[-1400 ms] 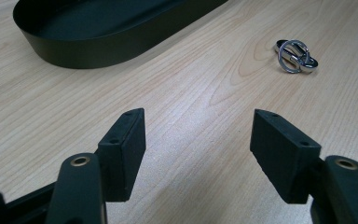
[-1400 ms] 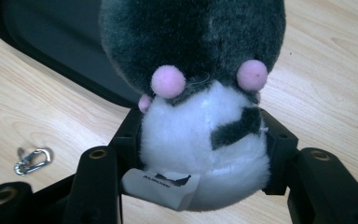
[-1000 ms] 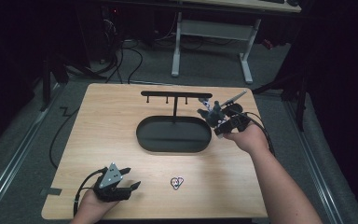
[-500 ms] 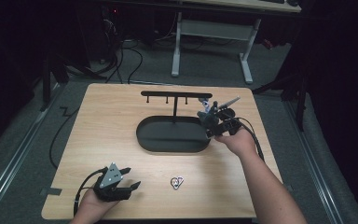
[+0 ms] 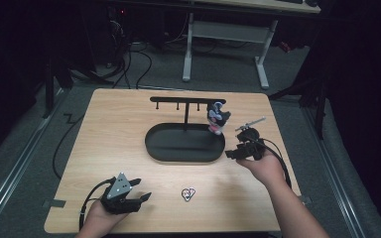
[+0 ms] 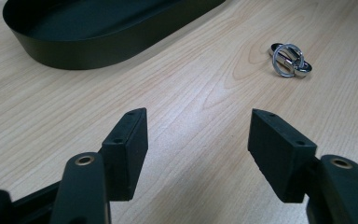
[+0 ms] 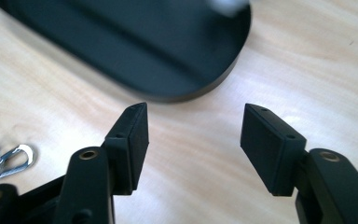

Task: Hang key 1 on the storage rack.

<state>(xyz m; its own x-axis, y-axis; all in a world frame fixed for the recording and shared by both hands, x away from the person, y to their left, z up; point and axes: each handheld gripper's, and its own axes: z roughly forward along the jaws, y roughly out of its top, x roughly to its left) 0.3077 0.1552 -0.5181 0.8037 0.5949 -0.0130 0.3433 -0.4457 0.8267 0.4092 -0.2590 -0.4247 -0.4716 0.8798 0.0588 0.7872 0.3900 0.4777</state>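
**Charm on the hook, key ring lying out front of the L gripper**

The right gripper (image 5: 234, 151) is hanging just off the right end of the tray (image 5: 184, 154), jaws apart w/ nothing btwn them. The small toy charm (image 5: 217, 118) is dangling from the right end of the rack (image 5: 186, 100), up and beyond that gripper, clear of it.

The left gripper (image 5: 140, 190) is sitting low at the near edge of the table (image 5: 109, 129), jaws also spread wide and empty. The key ring (image 6: 289, 58) is lying flat on the wood ahead of it and off to its right, near but not touching; the tray is lying farther ahead to its left. The ring's long side is running roughly across the gripper's line of sight, though it's small, so hard to be sure. The left gripper looks nearer to it than the right one, so a pick-up would prob. fall to the left.

Vs. a sec ago: the right gripper was up at the rack's right end w/ the charm at its jaws; now it's pulled back toward the person and the charm's hanging free. Left gripper and ring haven't budged.
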